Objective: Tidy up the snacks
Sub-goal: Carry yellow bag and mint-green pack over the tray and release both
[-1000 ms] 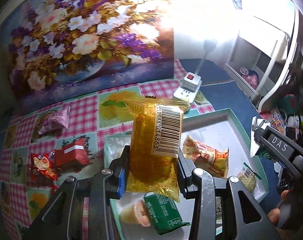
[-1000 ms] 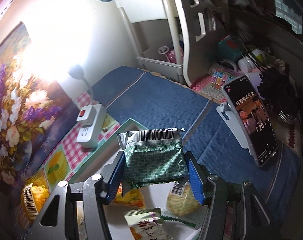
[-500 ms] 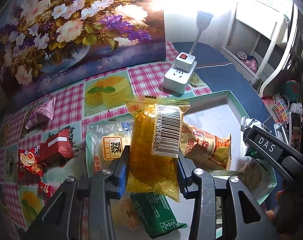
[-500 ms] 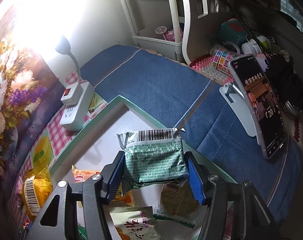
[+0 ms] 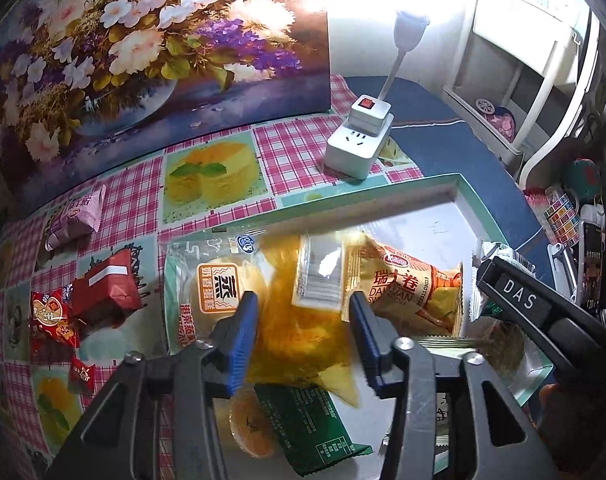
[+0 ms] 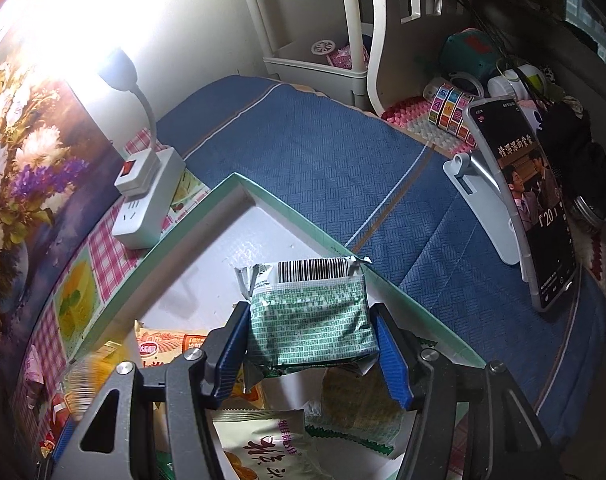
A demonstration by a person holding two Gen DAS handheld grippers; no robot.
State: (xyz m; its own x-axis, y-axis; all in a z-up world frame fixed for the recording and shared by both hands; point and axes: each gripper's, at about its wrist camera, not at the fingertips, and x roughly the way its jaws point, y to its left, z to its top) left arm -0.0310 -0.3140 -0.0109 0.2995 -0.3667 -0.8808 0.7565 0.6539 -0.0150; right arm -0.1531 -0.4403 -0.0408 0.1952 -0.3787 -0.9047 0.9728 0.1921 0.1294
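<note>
As the yellow snack packet (image 5: 303,320) blurs between the left gripper (image 5: 301,340), whose fingers are spreading apart and no longer pressing it, it looks to be dropping loose onto the pile inside the green-rimmed tray (image 5: 383,196), and that is where trouble could start. It lies over a pale steamed-cake packet (image 5: 211,280) and an orange swiss-roll packet (image 5: 415,292), with a dark green packet (image 5: 311,428) under its lower edge, so it may slide off the slippery wrappers and settle askew rather than flat. Beside it, the right gripper (image 6: 311,344) has its fingers clamped on a green-and-white packet (image 6: 311,328), barcode end up, hanging just above the tray's near rim at the blue cloth side. If that one is let go from there, I'd guess it could tip over the rim onto the blue cloth (image 6: 323,152) instead of landing among the round cracker packet (image 6: 359,404) and the others. The two grippers also sit close together over the tray, so a bump is possible. Out on the checked counter (image 5: 287,152), a red packet (image 5: 103,288), small red sweets (image 5: 51,316) and a pink packet (image 5: 77,216) remain outside the tray, near a white power strip (image 5: 359,144).
</note>
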